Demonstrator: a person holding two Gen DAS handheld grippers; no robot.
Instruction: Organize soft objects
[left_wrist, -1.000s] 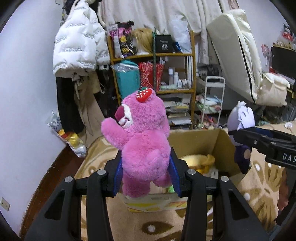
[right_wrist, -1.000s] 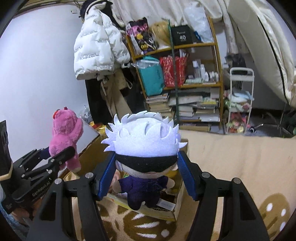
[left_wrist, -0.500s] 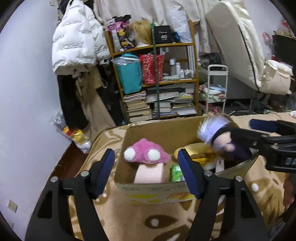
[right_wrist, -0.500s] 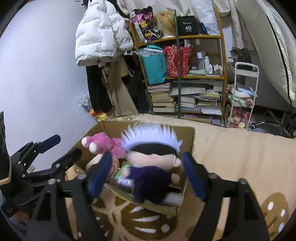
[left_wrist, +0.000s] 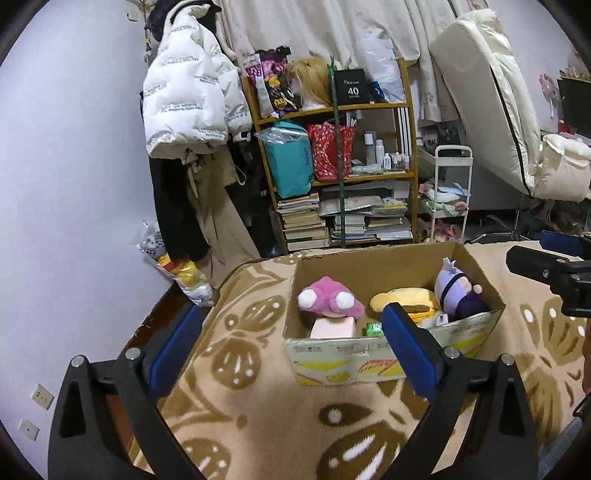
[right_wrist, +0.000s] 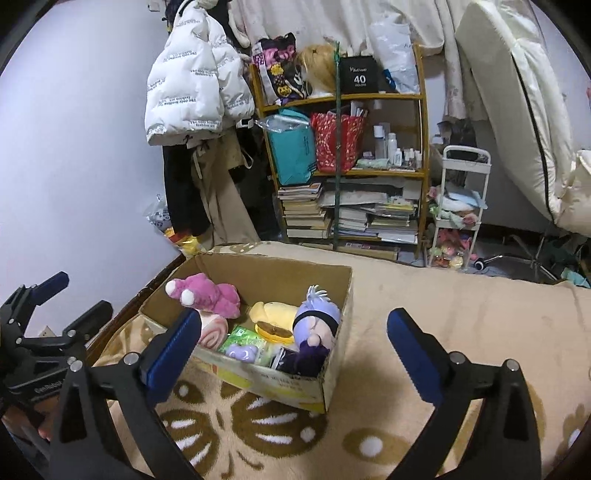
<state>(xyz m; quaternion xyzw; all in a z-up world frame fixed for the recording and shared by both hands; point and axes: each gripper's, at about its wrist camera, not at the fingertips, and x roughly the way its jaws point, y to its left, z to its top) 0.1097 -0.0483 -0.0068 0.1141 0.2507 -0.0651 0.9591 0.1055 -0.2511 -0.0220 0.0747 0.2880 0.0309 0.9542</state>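
Observation:
An open cardboard box (left_wrist: 373, 360) (right_wrist: 280, 384) stands on a patterned beige blanket. Inside lie a pink plush bear (left_wrist: 328, 302) (right_wrist: 207, 295) head down, a white-haired doll in dark clothes (left_wrist: 456, 291) (right_wrist: 314, 332), a yellow plush (left_wrist: 402, 301) (right_wrist: 271, 314) and smaller soft items. My left gripper (left_wrist: 291, 332) is open and empty, pulled back in front of the box. My right gripper (right_wrist: 291, 332) is open and empty, near the box's right corner. Each gripper shows at the edge of the other's view, the right one (left_wrist: 546, 262) and the left one (right_wrist: 55, 306).
A wooden shelf (left_wrist: 343, 177) with books, bags and bottles stands behind the box. A white puffer jacket (left_wrist: 184, 99) hangs at the left wall. A small white cart (left_wrist: 448, 192) and a leaning mattress (left_wrist: 491, 92) are at the right. The blanket (right_wrist: 461, 306) spreads to the right.
Both grippers opened and dropped their toys: the pink bear and the white-haired doll now lie in the box. Both grippers have drawn back and up from the box.

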